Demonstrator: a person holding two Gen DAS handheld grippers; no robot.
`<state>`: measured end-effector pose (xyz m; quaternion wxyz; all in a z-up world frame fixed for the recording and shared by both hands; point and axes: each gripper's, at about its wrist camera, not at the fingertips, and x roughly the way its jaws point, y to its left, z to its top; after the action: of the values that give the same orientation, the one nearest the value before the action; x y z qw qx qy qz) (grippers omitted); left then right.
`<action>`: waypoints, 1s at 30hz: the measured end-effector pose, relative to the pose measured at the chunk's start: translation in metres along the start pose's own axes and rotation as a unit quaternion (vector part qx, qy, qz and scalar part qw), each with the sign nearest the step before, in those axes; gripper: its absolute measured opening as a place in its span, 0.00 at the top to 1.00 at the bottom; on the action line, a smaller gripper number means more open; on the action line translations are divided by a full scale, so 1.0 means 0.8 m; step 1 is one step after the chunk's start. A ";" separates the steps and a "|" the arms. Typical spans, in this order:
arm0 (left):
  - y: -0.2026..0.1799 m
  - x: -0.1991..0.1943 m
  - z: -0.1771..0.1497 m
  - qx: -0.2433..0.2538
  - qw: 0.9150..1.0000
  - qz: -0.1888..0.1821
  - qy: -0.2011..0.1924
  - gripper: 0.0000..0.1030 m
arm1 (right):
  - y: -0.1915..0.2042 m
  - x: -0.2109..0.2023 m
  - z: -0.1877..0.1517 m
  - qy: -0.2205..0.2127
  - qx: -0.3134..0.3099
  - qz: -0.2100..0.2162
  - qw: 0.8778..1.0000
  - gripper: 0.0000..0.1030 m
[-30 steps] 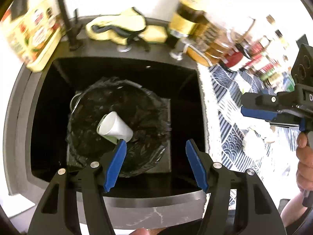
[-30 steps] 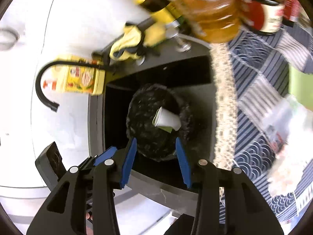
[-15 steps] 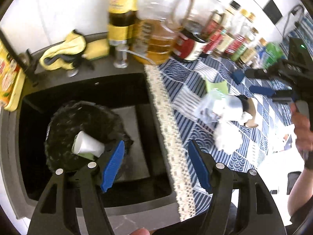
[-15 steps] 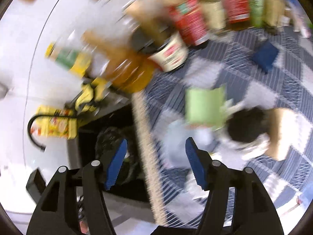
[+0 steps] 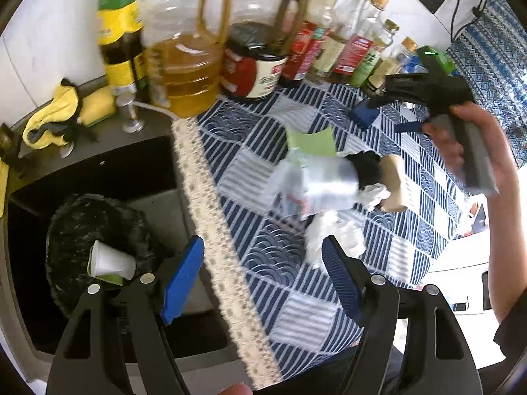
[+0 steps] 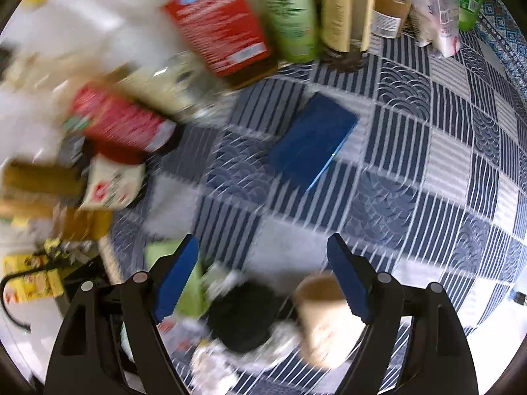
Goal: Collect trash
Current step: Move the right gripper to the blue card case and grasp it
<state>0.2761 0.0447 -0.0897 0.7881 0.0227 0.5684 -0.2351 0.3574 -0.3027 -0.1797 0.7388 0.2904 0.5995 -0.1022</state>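
My left gripper point(image 5: 262, 275) hangs empty with its 2 blue pads spread wide, over the lace edge where the dark sink point(image 5: 108, 171) meets the blue patterned tablecloth point(image 5: 276, 250). Down in the sink sits the black-lined bin point(image 5: 79, 217), and a white foam cup point(image 5: 110, 261) lies on its side inside it, atop a green scrap. The remaining trash is bunched on the cloth ahead: a clear plastic wrapper point(image 5: 316, 184), a green paper point(image 5: 311, 141) just behind it, a black lump point(image 5: 367, 168) touching a tan paper cup point(image 5: 393, 181), and crumpled white tissue point(image 5: 336, 233) nearest my left pads. My right gripper point(image 6: 263, 278) is also empty with its fingers wide apart, held above that same pile; in its blurred view the black lump point(image 6: 245, 319) and the tan cup point(image 6: 324, 316) sit low between the fingers, and a blue box point(image 6: 311, 141) lies on the cloth farther ahead. Bottles and jars point(image 5: 260, 62) stand along the wall.
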 end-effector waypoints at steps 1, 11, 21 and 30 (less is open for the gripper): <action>-0.005 0.002 0.000 -0.004 1.000 0.000 -0.002 0.30 | -0.006 0.006 0.009 0.005 0.004 -0.005 1.000 0.23; -0.042 0.040 -0.017 -0.105 0.994 0.012 -0.004 0.30 | -0.029 0.066 0.073 0.052 -0.010 -0.026 0.998 0.23; -0.058 0.067 -0.047 -0.162 0.986 0.024 -0.003 0.30 | -0.026 0.082 0.089 0.053 -0.055 -0.056 0.996 0.38; -0.075 0.080 -0.056 -0.176 0.984 0.034 -0.010 0.30 | -0.031 0.078 0.088 0.064 -0.085 -0.047 0.993 0.43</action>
<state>0.2284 -0.0171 -0.1496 0.7929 -0.0998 0.5920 -0.1047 0.4196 -0.3497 -0.2380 0.7154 0.2035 0.6651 -0.0666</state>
